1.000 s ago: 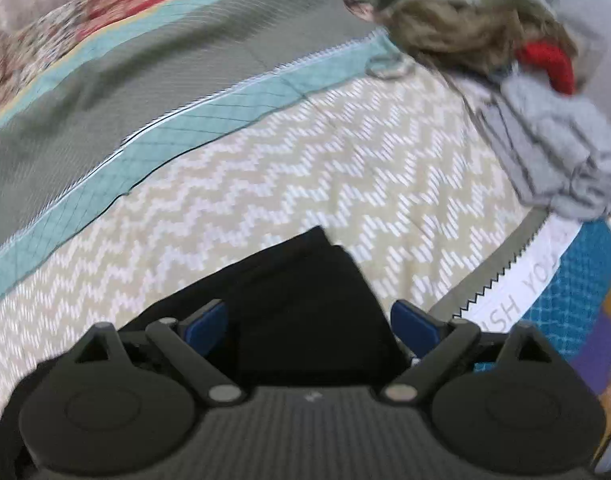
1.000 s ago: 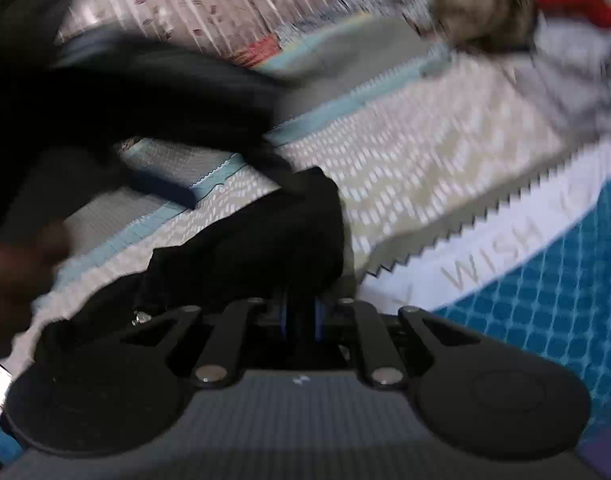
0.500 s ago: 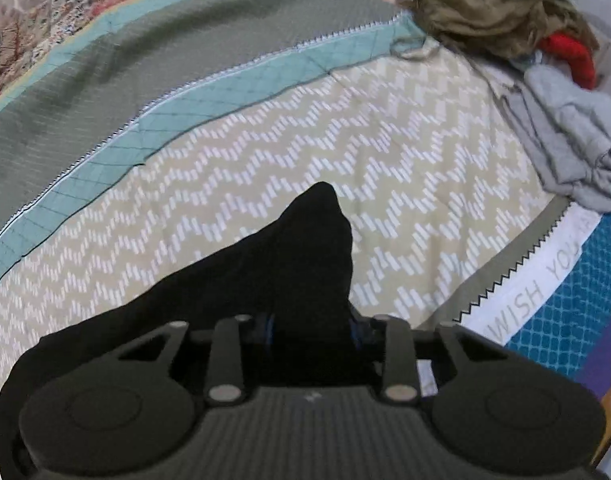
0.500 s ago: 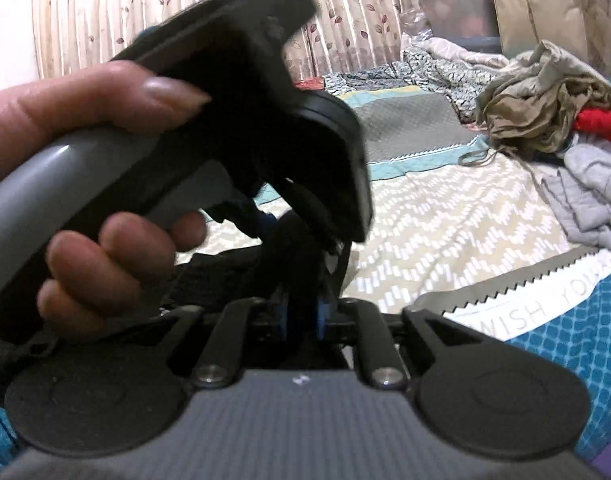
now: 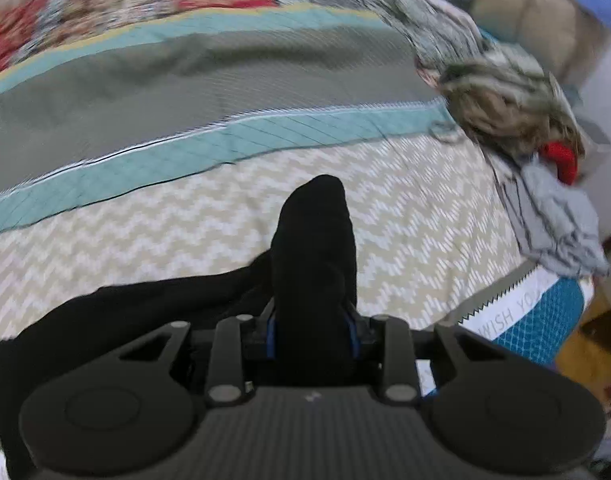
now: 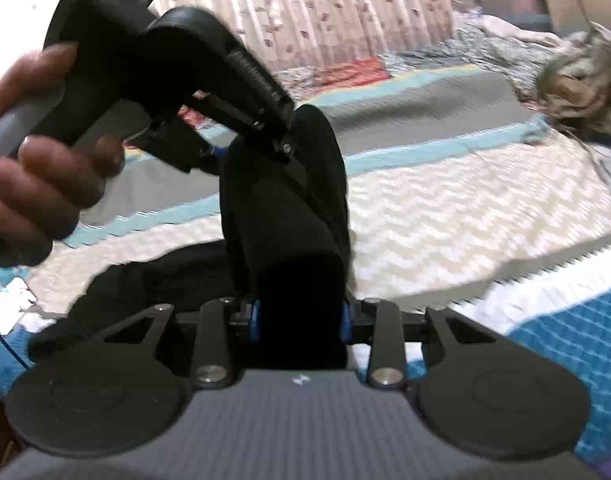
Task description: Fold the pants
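The black pants (image 5: 313, 248) lie bunched on the zigzag-patterned bedspread (image 5: 405, 216). My left gripper (image 5: 312, 334) is shut on a thick fold of the pants, which stands up between its blue pads. My right gripper (image 6: 299, 322) is shut on another fold of the same black pants (image 6: 289, 216), lifted above the bed. In the right wrist view the left gripper (image 6: 283, 144) and the hand holding it are close above, at upper left, clamped on the cloth.
A heap of other clothes, tan (image 5: 505, 96), red (image 5: 561, 160) and grey (image 5: 557, 220), lies at the bed's right side. A curtain (image 6: 305, 8) hangs behind the bed. The bed's near edge with blue netting (image 6: 565, 320) is at lower right.
My left gripper was open a second ago and has shut on the pants. Both grippers have lifted the cloth up off the bed, close together.
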Motion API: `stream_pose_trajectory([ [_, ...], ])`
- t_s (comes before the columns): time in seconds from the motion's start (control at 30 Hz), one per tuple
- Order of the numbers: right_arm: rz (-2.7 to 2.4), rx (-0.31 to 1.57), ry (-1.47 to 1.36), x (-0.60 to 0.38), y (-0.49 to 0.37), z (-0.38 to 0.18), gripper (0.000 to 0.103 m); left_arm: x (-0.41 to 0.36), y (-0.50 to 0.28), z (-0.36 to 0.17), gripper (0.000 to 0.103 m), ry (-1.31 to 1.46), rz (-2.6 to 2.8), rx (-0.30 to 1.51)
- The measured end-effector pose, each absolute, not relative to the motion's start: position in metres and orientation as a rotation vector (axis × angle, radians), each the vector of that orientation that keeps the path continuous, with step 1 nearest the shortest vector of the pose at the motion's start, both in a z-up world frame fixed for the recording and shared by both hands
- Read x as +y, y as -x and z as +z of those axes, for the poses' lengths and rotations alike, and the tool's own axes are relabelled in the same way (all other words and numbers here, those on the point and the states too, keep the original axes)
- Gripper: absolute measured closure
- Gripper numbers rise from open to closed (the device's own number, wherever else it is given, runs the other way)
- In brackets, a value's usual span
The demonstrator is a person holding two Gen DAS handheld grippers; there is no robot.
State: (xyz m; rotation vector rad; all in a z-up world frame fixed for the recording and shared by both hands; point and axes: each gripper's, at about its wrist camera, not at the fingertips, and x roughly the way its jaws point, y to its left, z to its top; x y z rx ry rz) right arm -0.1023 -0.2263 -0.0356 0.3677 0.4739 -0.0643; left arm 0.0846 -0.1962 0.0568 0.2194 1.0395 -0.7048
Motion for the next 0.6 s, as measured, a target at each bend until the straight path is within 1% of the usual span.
stream_pose_trajectory([
  [0.03, -0.051, 0.47, -0.355, -0.22, 0.099, -0.031, 0.087, -0.183, -0.087, 0.062, 0.075, -0.192, -0.7, 1.038],
  [0.13, -0.042, 0.467, -0.27, -0.196, 0.09, -0.017, 0.09, -0.144, -0.096, 0.072, 0.075, -0.117, -0.687, 1.036],
  [0.47, 0.165, 0.467, -0.045, -0.109, 0.06, 0.011, 0.091, -0.022, -0.126, 0.089, 0.076, 0.045, -0.617, 0.995],
  [0.6, 0.245, 0.474, 0.049, -0.077, 0.04, 0.02, 0.091, 0.023, -0.135, 0.086, 0.076, 0.095, -0.588, 0.975],
])
